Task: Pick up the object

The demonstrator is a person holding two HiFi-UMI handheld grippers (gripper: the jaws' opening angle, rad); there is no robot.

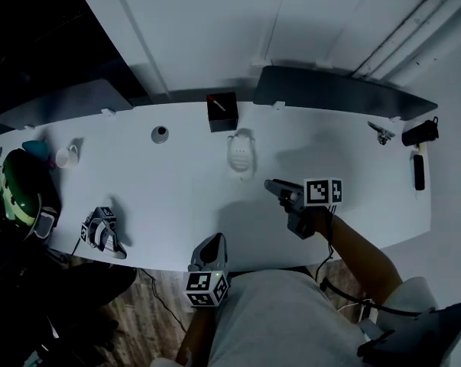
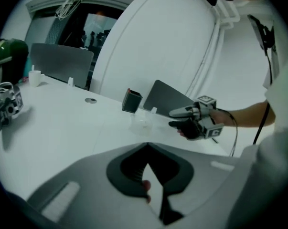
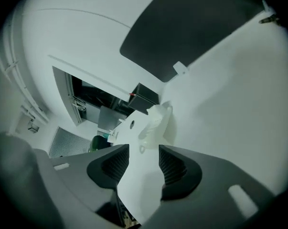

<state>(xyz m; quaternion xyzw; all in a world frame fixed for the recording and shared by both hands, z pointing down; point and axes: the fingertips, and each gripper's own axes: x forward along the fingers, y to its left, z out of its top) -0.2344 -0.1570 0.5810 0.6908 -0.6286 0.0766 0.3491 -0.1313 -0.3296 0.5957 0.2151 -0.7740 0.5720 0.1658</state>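
At the far left, a green helmet-like thing [image 1: 17, 189] is cut off by the frame. A small cup [image 1: 66, 157] stands just beyond it, and a black-and-white gadget [image 1: 102, 232] sits at the near edge of the desk [image 1: 161, 189]. None of these concerns me.

My left hand-held gripper [image 1: 213, 243] hangs over the near edge with its jaws closed together on nothing, parked out of the way.

The object [image 1: 241, 155] lies flat in the middle of the desk, just nearer than a black box [image 1: 222, 112]. It is a pale, lumpy piece, perhaps moulded plastic, though I cannot name it with any confidence.

My right hand-held gripper [image 3: 143, 168] sits to the right of the object and nearer to me, pointing at it. Its jaws are spread apart and empty, and the piece lies ahead of the pads, clear of them. I judge this to be the approach, with the grasp not yet made.

The next move calls for carrying the open jaws forward and a little left, low over the desk, until the pads straddle a narrow part. Then I close and lift.

At the far right, some dark tools [image 1: 420, 132] lie well apart from all this.

The pale object blends into the white desk, so its edges are hard to trace. Its far side and its thickness I cannot make out.
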